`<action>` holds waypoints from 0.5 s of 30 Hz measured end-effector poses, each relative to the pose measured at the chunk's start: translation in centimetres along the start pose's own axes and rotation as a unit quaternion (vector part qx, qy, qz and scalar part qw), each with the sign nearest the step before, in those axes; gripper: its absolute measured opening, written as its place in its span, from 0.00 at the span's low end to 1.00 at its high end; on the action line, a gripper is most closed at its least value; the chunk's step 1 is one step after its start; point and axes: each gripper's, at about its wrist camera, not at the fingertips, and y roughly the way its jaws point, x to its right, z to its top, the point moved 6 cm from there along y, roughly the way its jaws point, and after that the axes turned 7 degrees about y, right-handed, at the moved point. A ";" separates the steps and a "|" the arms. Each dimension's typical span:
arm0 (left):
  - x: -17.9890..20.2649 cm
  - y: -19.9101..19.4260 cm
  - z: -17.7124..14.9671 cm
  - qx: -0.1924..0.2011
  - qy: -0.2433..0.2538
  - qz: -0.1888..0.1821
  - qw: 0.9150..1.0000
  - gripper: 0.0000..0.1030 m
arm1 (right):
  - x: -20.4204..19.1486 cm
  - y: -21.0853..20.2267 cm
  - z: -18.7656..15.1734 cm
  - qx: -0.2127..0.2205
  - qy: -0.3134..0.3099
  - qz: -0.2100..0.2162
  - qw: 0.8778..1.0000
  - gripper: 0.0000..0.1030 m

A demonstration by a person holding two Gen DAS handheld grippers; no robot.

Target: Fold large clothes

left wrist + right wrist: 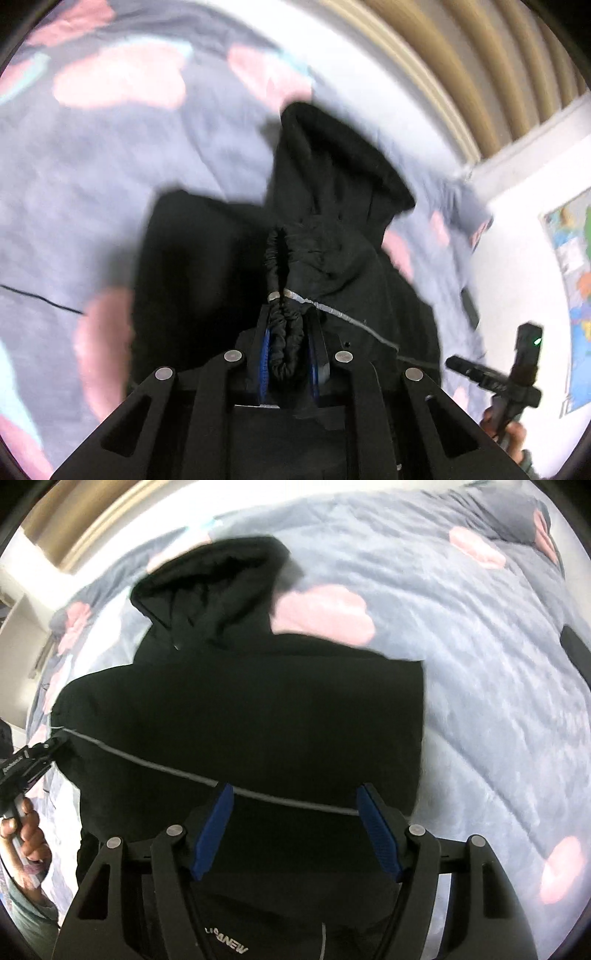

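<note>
Left gripper [287, 343] is pinching the black hoodie [240, 709]'s gathered elastic hem; right gripper [295, 829] is gaping wide above the fabric. Hood is lying ahead on the quilted floral bedspread [480, 686], edges blurred.

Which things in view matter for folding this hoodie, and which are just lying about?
Job:
black hoodie
its hood
gathered hem, clamped in the left gripper
right gripper, open over the hoodie

Lying about:
floral bedspread underneath
thin black cable on the bedspread
wall map
curtains
</note>
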 end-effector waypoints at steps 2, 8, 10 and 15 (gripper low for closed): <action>-1.4 -0.5 0.0 -0.007 -0.008 0.004 1.000 0.16 | -0.8 1.1 0.1 -0.004 -0.007 0.001 1.000 0.72; -6.4 6.0 -4.4 -0.119 -0.027 0.073 0.990 0.20 | -1.9 8.2 -2.0 -0.048 -0.054 -0.084 0.994 0.73; -6.9 6.7 -4.9 -0.109 -0.050 0.071 0.990 0.21 | -2.2 9.5 -2.3 -0.038 -0.080 -0.111 0.990 0.73; -6.4 6.0 -4.8 -0.095 -0.040 0.084 0.991 0.21 | -2.6 10.5 -1.5 -0.046 -0.095 -0.115 0.988 0.74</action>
